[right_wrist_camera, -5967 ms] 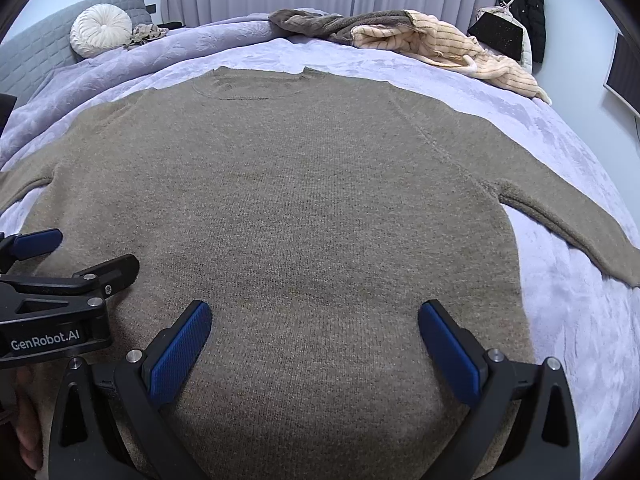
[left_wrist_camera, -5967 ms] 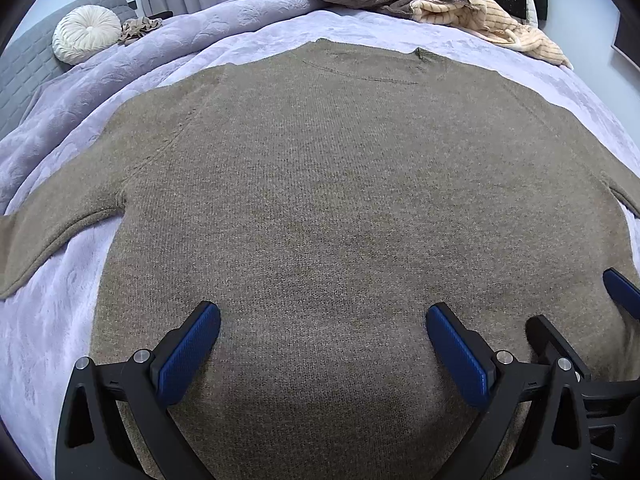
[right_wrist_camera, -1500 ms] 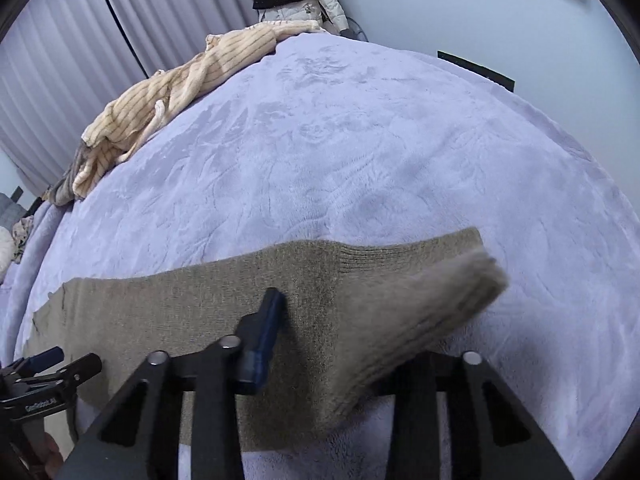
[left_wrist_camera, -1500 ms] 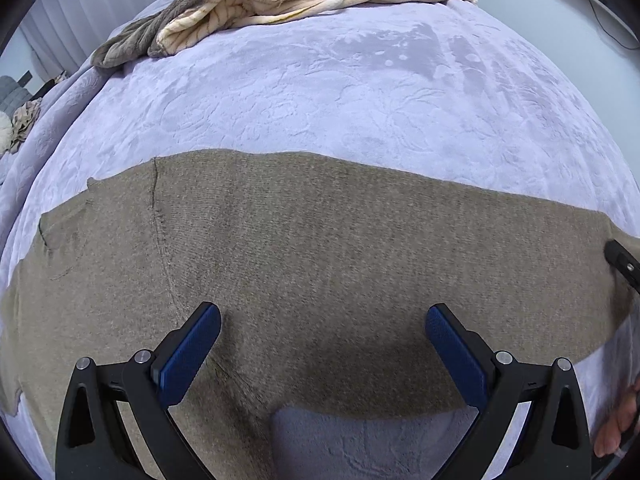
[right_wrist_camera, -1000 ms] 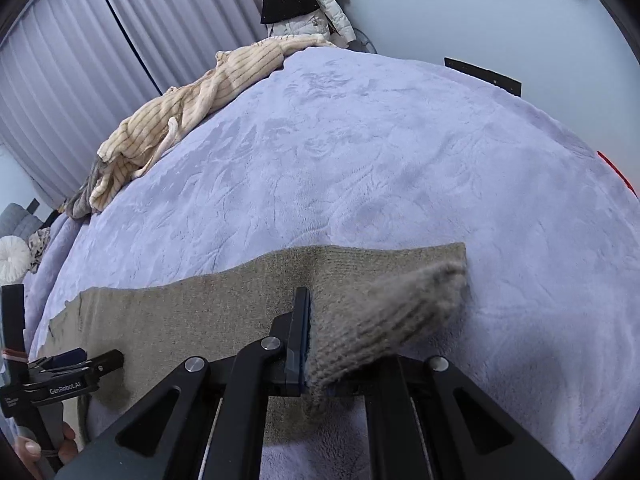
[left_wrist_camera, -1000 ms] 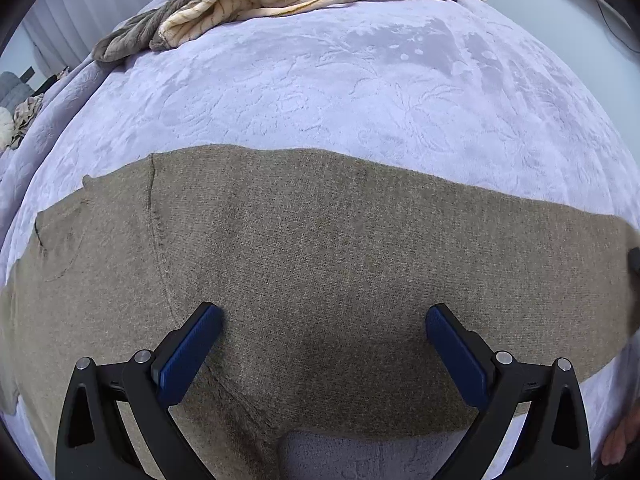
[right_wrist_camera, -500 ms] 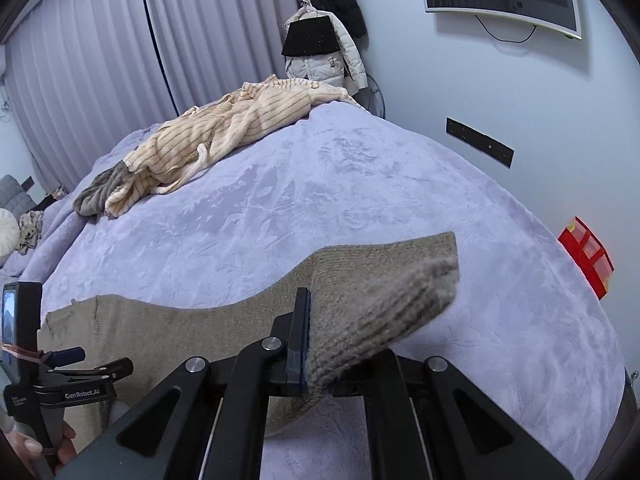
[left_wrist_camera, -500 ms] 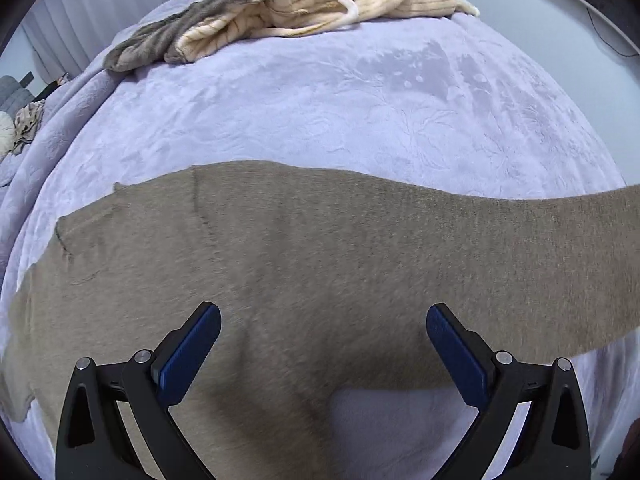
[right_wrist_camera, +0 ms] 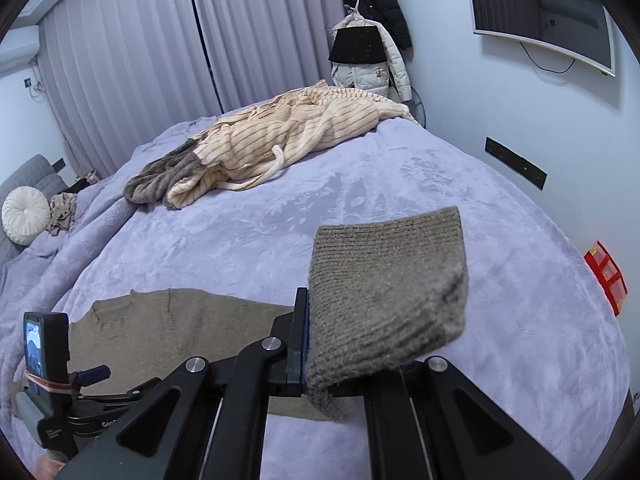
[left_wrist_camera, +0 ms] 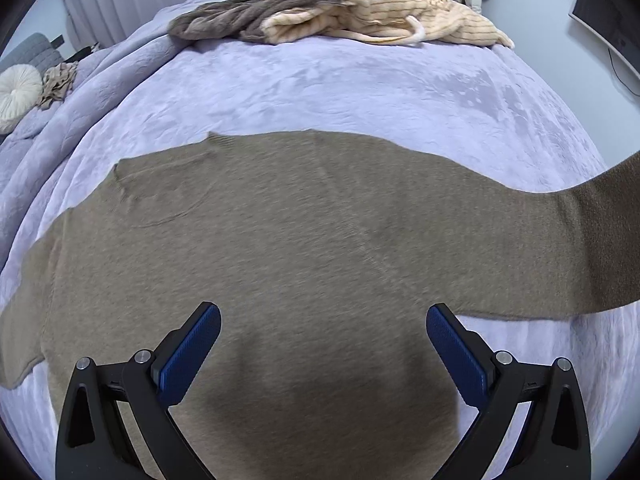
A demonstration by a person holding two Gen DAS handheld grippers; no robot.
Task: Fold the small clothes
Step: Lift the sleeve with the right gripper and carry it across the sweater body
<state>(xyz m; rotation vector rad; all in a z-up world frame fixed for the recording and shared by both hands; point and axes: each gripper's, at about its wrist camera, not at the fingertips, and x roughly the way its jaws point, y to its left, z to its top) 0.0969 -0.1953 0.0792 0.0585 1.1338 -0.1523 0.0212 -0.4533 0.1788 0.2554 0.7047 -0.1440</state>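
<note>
A brown knit sweater [left_wrist_camera: 280,248] lies flat on the lavender bed. My left gripper [left_wrist_camera: 322,346] is open and empty, hovering just above the sweater's body. The sweater's right sleeve [left_wrist_camera: 592,240] rises off the bed toward the right edge of the left wrist view. My right gripper [right_wrist_camera: 320,340] is shut on the sleeve's ribbed cuff [right_wrist_camera: 388,292] and holds it lifted above the bed. The sweater body [right_wrist_camera: 168,332] lies below and to the left in the right wrist view, with the left gripper [right_wrist_camera: 92,376] over it.
A cream striped garment [right_wrist_camera: 288,140] and a grey one [right_wrist_camera: 156,176] are piled at the bed's far end. A round white cushion [right_wrist_camera: 25,214] sits at far left. Coats [right_wrist_camera: 368,52] hang on the wall; a red object [right_wrist_camera: 606,276] is beyond the bed's right side.
My right gripper has raised the cuff higher above the bed, pulling the sleeve up. The left gripper's view has swung left over the sweater's body and stayed open.
</note>
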